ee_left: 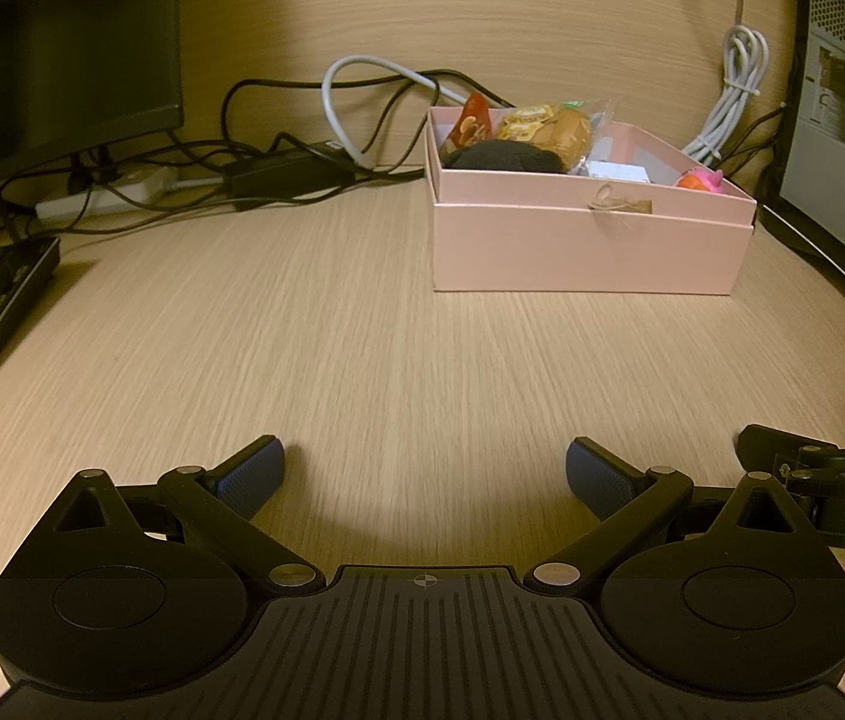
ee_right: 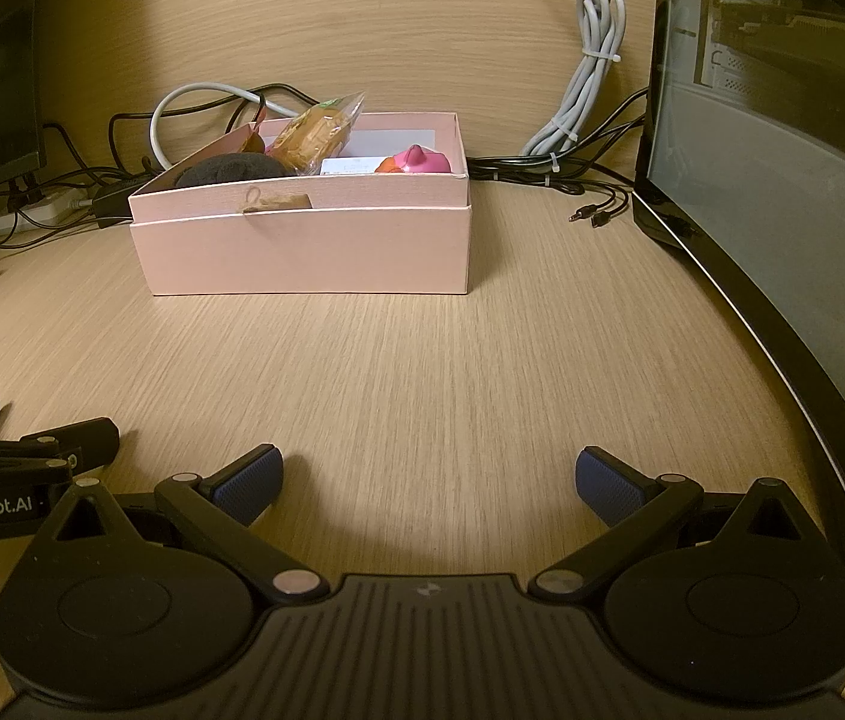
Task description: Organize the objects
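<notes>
Above the bare desk [ee_left: 362,330], both tongs [ee_left: 425,474] [ee_right: 428,483] gape wide, empty, facing the filled pink box [ee_right: 302,252].

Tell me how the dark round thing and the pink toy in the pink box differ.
The dark round thing is charcoal and matte; the pink toy is bright pink with an orange part. The dark one is broader and lies at the left end of the pink box; the toy is smaller and sits at the right end. Both rest inside the box, poking just above its front wall, untouched by either gripper.
</notes>
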The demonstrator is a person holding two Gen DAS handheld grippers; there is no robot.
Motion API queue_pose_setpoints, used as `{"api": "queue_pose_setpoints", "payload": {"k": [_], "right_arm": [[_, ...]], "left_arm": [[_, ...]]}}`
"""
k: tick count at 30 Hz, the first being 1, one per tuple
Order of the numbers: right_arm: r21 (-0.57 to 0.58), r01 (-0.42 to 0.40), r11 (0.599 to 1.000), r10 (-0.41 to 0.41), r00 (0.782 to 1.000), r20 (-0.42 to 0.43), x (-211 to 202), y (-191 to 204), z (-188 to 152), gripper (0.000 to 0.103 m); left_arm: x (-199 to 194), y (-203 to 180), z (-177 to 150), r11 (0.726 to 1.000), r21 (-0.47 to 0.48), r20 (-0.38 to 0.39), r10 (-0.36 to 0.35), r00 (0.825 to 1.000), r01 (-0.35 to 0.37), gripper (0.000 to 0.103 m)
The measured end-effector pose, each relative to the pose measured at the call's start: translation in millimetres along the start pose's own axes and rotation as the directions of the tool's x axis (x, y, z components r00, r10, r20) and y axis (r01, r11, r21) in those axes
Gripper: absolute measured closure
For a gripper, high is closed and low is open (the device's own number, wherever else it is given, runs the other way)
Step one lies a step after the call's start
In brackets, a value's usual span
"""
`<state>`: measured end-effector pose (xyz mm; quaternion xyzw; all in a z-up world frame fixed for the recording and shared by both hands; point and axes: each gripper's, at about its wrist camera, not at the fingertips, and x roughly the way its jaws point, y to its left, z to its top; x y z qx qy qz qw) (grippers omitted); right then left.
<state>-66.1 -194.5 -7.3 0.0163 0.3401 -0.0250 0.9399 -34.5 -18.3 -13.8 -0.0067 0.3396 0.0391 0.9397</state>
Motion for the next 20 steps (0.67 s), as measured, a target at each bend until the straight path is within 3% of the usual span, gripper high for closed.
{"api": "queue_pose_setpoints", "payload": {"k": [20], "right_arm": [[0.0,0.0,1.0,0.0,1.0,0.0,-0.1,-0.3,0.1,0.0]], "left_arm": [[-0.1,0.9,0.5,1.0,0.001,0.0,-0.001,1.0,0.001,0.001]]}}
